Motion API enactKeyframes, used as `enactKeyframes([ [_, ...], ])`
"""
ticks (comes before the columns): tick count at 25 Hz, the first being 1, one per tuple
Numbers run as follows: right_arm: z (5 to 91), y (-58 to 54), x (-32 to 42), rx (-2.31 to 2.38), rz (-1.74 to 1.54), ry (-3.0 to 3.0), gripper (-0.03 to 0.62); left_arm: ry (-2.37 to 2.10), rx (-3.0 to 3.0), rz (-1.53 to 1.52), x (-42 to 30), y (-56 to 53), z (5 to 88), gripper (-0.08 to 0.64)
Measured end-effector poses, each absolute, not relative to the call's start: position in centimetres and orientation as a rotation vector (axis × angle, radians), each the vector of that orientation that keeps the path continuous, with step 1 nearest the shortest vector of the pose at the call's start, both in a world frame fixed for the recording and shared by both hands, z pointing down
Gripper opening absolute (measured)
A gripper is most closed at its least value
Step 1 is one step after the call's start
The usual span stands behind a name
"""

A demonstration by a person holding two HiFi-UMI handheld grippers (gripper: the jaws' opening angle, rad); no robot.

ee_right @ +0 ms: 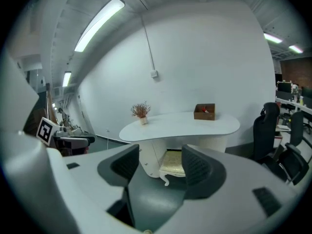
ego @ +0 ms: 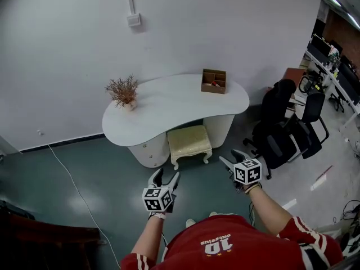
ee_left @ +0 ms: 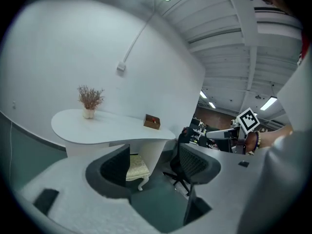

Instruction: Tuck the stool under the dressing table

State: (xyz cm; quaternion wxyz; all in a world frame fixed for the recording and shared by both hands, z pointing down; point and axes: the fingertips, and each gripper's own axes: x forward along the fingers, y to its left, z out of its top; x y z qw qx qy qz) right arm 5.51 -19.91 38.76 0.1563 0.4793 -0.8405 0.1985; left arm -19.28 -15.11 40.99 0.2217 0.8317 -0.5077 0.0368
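The cream cushioned stool [ego: 190, 142] with white legs stands on the teal floor, its back half under the white curved dressing table [ego: 169, 108]. Both grippers hang in the air in front of it, apart from it. My left gripper [ego: 166, 177] is open and empty, just short of the stool's front left. My right gripper [ego: 232, 157] is open and empty off the stool's right. The left gripper view shows its own gripper [ee_left: 153, 167] with the stool [ee_left: 137, 167] far between the jaws. The right gripper view frames the stool [ee_right: 173, 165] between its gripper's [ee_right: 163, 167] spread jaws.
A dried plant in a vase [ego: 122, 91] and a wooden box [ego: 214, 81] sit on the table. Black office chairs [ego: 287, 131] crowd the right side. A white cable [ego: 73, 179] runs across the floor at left. Dark furniture [ego: 45, 238] fills the bottom left corner.
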Motion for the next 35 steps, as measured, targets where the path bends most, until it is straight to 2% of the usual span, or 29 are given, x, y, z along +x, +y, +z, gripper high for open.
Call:
enactKeyframes([
  [5,32.4,-17.1,8.0,1.427,0.481,-2.522,0.262,-1.528,2.419,0.079,-19.4,-11.7,33.4,0.311],
  [14,20.7,-12.3,14.3,1.486,0.2,-2.701,0.27,-1.67,2.513,-0.047,-14.5,-7.7,23.2,0.311],
  [20,16.8,-9.8,18.6,1.559,0.156,-2.779,0.271,-1.751,2.554,-0.083,-11.1,-4.5,19.2,0.311],
  [25,15.4,-9.0,18.8,1.54,0.138,-2.836,0.27,-1.793,2.556,-0.113,-9.5,-2.6,16.7,0.308],
  [28,14.6,-8.1,17.8,1.45,0.145,-2.907,0.262,-1.759,2.581,-0.098,-8.8,-2.0,15.9,0.288],
  [35,13.3,-6.7,15.1,1.363,0.051,-2.916,0.19,-1.735,2.677,-0.146,-9.4,-1.9,13.3,0.17],
])
